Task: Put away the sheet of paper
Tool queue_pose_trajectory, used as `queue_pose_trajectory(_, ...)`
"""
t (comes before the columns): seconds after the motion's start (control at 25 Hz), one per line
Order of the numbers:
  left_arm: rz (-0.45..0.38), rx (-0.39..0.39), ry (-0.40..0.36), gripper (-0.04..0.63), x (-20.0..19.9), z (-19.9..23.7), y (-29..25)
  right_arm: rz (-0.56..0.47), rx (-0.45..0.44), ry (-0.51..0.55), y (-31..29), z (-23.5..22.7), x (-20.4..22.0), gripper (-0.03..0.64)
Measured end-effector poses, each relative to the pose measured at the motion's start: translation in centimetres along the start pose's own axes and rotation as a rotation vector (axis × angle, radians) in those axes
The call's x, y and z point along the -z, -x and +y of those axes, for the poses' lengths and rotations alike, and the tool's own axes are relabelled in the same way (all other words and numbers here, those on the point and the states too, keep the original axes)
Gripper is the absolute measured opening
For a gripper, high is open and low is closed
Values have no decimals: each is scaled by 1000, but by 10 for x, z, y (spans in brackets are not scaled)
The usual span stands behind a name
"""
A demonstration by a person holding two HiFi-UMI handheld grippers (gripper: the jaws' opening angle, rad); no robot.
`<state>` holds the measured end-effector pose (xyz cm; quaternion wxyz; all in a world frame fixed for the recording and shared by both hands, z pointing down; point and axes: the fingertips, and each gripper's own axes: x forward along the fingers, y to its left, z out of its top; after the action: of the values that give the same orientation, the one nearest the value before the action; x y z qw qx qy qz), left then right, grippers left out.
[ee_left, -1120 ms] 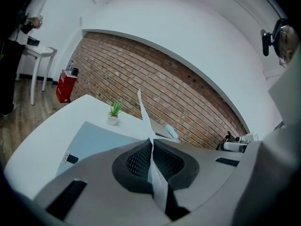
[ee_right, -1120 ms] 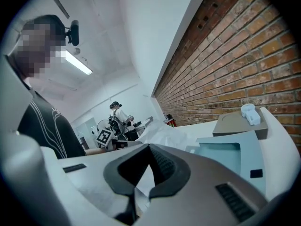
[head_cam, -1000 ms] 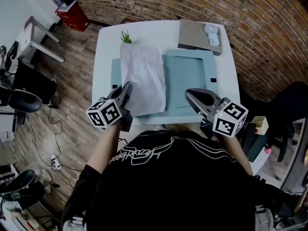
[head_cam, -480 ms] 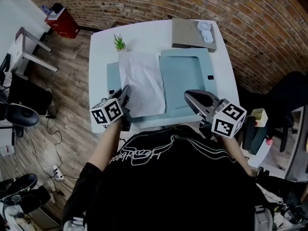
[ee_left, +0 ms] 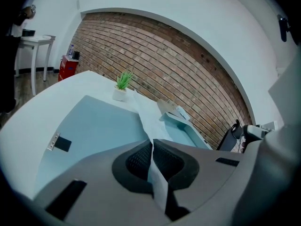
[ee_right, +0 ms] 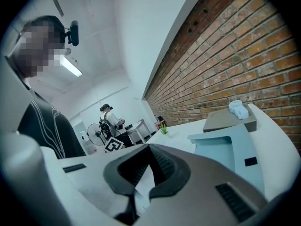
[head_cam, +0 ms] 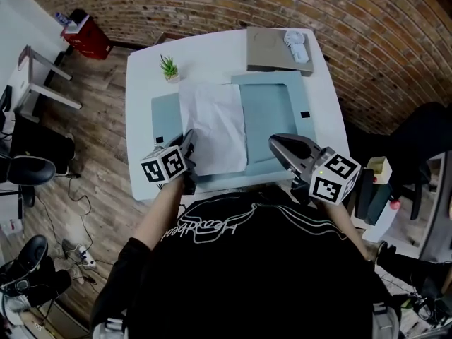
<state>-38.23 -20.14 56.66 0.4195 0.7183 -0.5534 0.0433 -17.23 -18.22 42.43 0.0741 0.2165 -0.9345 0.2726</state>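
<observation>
Table (head_cam: 212, 55) by brick wall (head_cam: 212, 6), left tongs (head_cam: 189, 138) pinching sheet of paper (head_cam: 212, 126), right tongs (head_cam: 277, 141) closed.

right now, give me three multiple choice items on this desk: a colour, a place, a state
1. The open folder is A) red B) light blue C) black
2. The potted plant stands A) on the folder B) on the floor C) near the far left corner of the table
3. The left hand-held gripper is A) wide open B) shut on the sheet of paper C) out of view
Key: 1 B, pale blue throughout; 2 C, beyond the paper; 3 B, the sheet runs between its closed jaws.
</observation>
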Motion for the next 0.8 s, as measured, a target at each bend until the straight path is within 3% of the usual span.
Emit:
queue_pose_trajectory(0.32, 16, -42, 25, 31, 10, -21, -17, -16, 23, -19, 27, -31, -10, 2)
queue_pose_trajectory(0.8, 30, -12, 66, 32, 24, -65, -47, -3, -3, 34, 57, -53, -39, 2)
